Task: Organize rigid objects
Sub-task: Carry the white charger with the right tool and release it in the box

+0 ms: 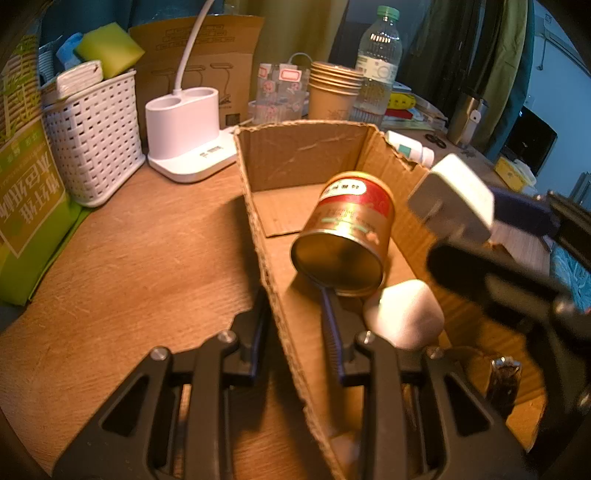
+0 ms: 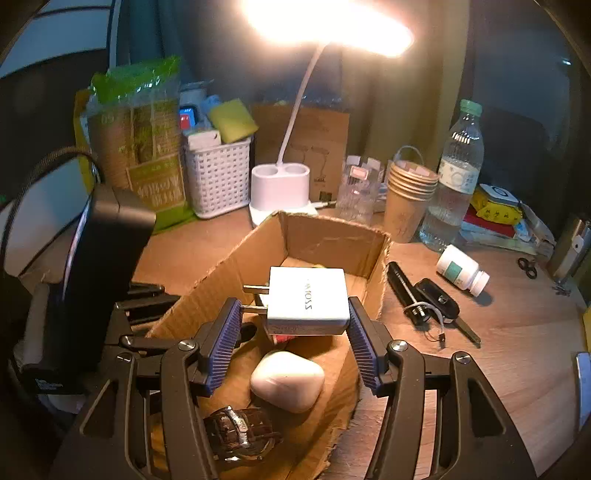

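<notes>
Overhead, ribbed right fingers (image 2: 364, 347) clasp a boxy white charger (image 2: 308, 299); left fingers (image 1: 330, 325) pinch corrugated cardboard wall (image 1: 266, 258).

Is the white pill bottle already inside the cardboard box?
No, the white pill bottle lies on its side on the wooden desk, outside the right wall of the cardboard box.

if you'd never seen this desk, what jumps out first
The glowing desk lamp at the back, blazing over everything. Next, the white charger held by the right gripper above the open cardboard box at the centre of the desk. In the box lie a red and gold tin on its side, a white pebble-shaped case and a brown watch.
</notes>
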Motion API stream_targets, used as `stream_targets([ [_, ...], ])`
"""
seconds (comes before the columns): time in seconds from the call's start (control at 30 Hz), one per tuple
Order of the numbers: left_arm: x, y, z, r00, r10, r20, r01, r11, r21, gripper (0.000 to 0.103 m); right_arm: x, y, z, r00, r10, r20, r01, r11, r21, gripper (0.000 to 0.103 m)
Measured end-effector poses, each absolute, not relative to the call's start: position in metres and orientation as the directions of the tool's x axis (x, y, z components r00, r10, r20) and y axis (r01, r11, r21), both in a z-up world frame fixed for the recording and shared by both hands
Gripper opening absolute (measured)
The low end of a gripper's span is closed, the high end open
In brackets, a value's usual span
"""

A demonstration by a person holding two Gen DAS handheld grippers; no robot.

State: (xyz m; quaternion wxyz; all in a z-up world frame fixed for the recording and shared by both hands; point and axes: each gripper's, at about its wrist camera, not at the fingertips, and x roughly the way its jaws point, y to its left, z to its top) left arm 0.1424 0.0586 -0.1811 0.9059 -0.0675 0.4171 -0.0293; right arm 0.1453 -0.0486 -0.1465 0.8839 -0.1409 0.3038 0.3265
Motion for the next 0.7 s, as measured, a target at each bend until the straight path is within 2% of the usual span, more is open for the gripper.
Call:
stream_targets([
  [0.7,0.1424,0.0586,-0.1811,0.650,-0.109,-0.752,-0.003,0.989,-0.147,0.029,0.1483,-0.0500,-0.1497,0.570,0.496,-0.654,-0.670,0.742,-0.020,0.060],
])
